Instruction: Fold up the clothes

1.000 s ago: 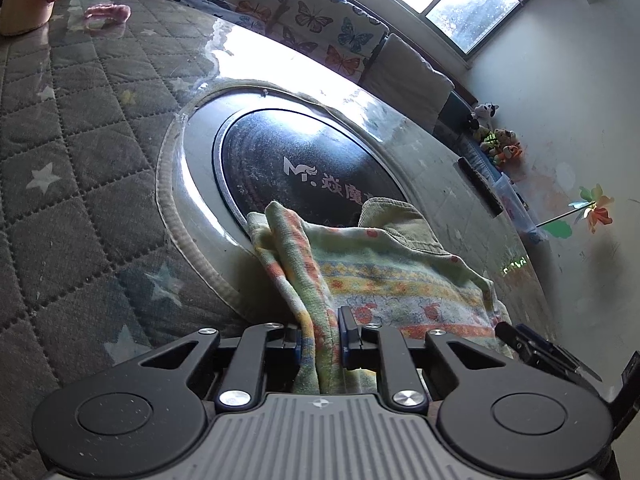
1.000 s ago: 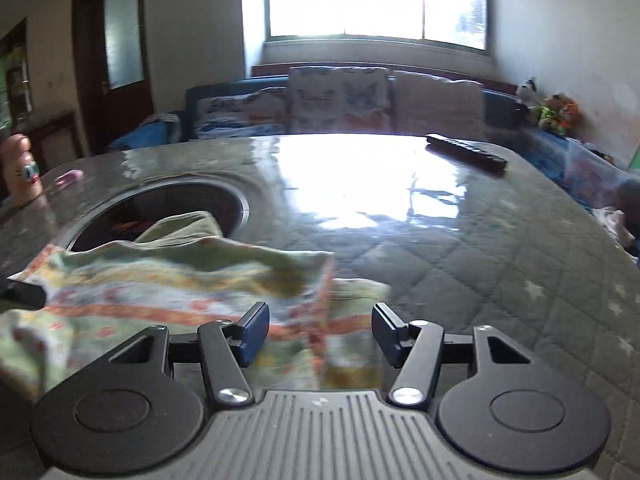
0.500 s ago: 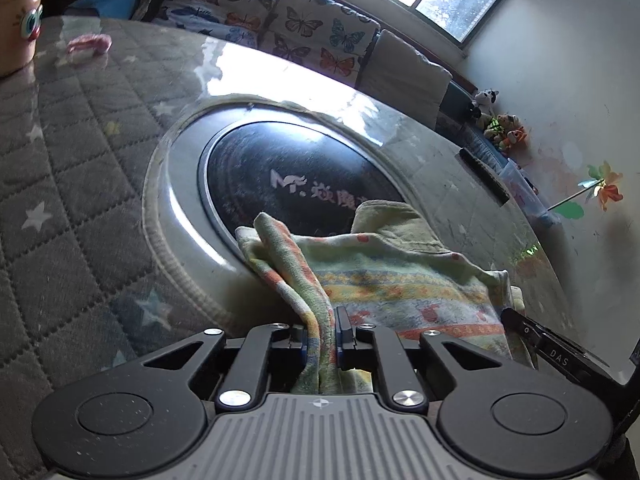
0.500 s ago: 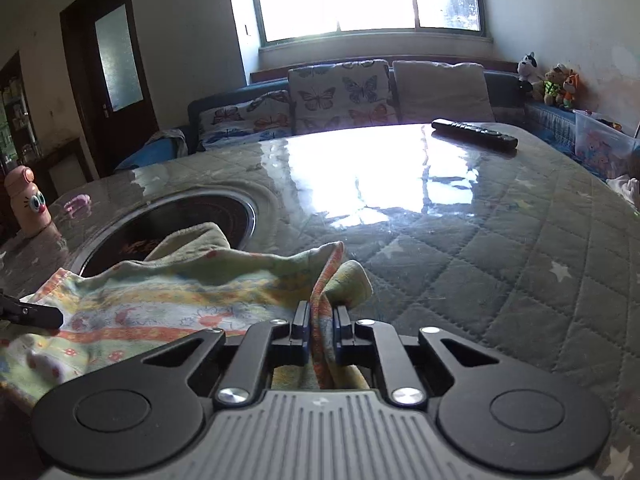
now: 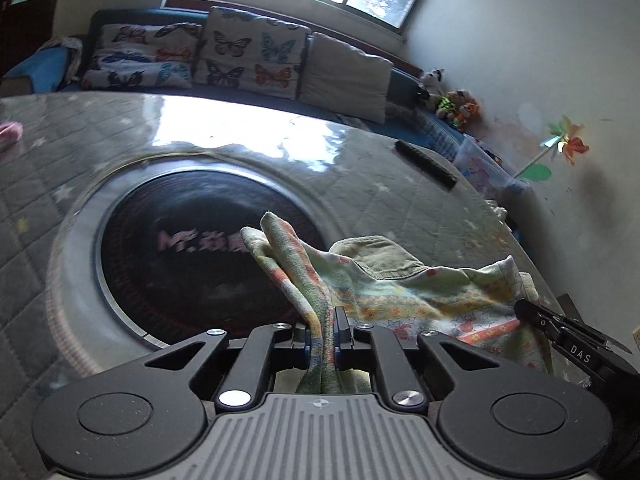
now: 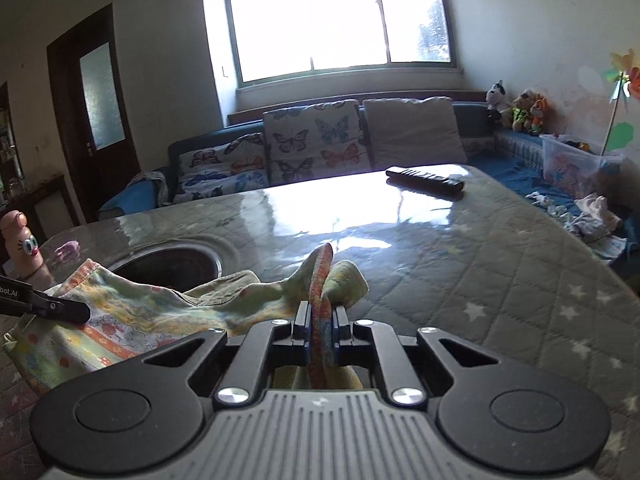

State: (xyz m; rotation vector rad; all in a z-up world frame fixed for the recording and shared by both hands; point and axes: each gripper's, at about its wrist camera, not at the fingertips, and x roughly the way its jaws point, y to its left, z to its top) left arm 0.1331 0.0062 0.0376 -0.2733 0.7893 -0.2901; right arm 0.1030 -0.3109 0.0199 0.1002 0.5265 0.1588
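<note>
A small patterned garment [image 5: 400, 292], pale green with orange bands, is stretched between my two grippers above the table. My left gripper [image 5: 322, 332] is shut on one bunched edge of it. My right gripper [image 6: 320, 332] is shut on the opposite bunched edge [image 6: 320, 280]. The garment [image 6: 132, 316] sags between them over the round dark hob. The right gripper's tip shows in the left wrist view [image 5: 560, 332]; the left gripper's tip shows in the right wrist view [image 6: 48, 306].
The table [image 6: 480, 264] has a quilted grey cover with stars and a round dark inset hob [image 5: 192, 256]. A black remote [image 6: 424, 180] lies at the far side. A pink bottle [image 6: 22, 244] stands at the left. A sofa with butterfly cushions [image 6: 312, 144] is behind.
My right gripper closed on the garment's edge. Both grippers then lifted, raising the garment off the table; the views tilted up toward the window.
</note>
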